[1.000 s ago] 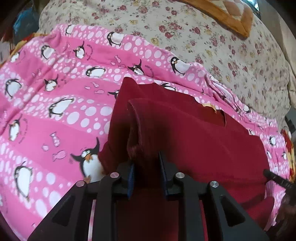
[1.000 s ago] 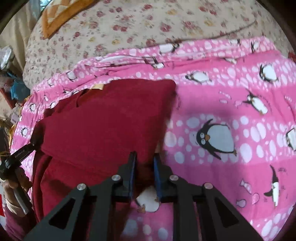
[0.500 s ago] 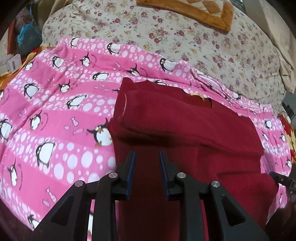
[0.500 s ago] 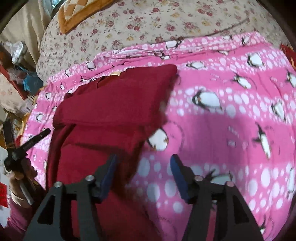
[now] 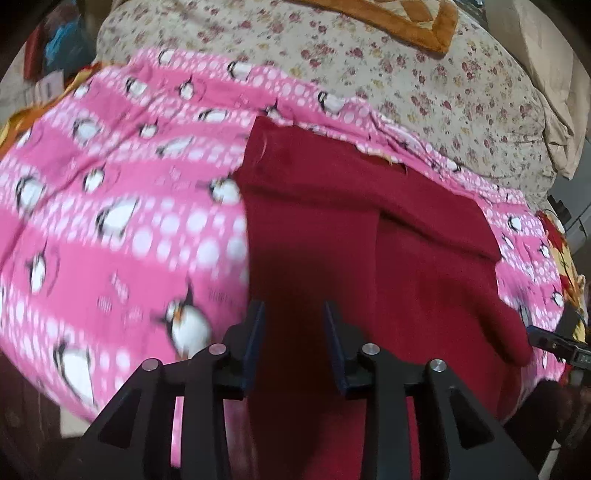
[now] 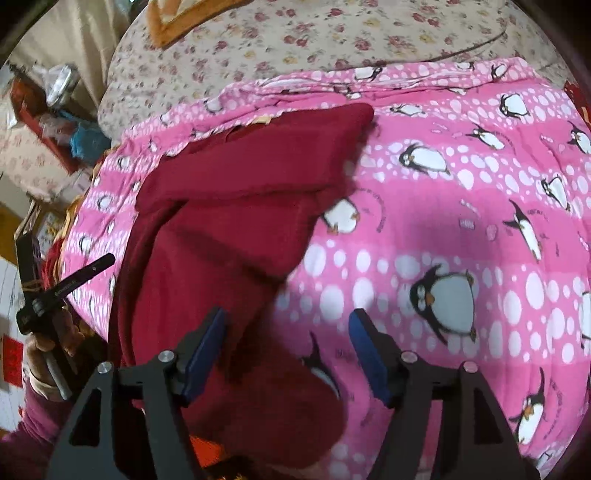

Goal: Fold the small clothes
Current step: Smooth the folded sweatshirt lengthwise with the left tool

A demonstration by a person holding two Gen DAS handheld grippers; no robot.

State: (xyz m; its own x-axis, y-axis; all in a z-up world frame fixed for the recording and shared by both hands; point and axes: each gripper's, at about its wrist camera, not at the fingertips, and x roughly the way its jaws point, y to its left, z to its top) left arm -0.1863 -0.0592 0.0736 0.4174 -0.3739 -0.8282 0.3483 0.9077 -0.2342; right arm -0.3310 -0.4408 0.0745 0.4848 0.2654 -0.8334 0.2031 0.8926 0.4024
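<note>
A dark red garment lies on a pink penguin-print blanket, its far part folded back over itself. It also shows in the right wrist view. My left gripper is open and empty, hovering over the garment's near left edge. My right gripper is wide open and empty above the garment's near right edge, where it meets the blanket. The left gripper's handle and the hand holding it show at the left of the right wrist view.
A floral bedspread covers the bed beyond the blanket, with an orange-edged quilt at the far end. Clutter and boxes stand beside the bed. The blanket hangs over the bed's near edge.
Both grippers let go of the red fold, which now lies laid over the garment. They drew back towards the near edge. The right jaws opened wide; the left opened slightly.
</note>
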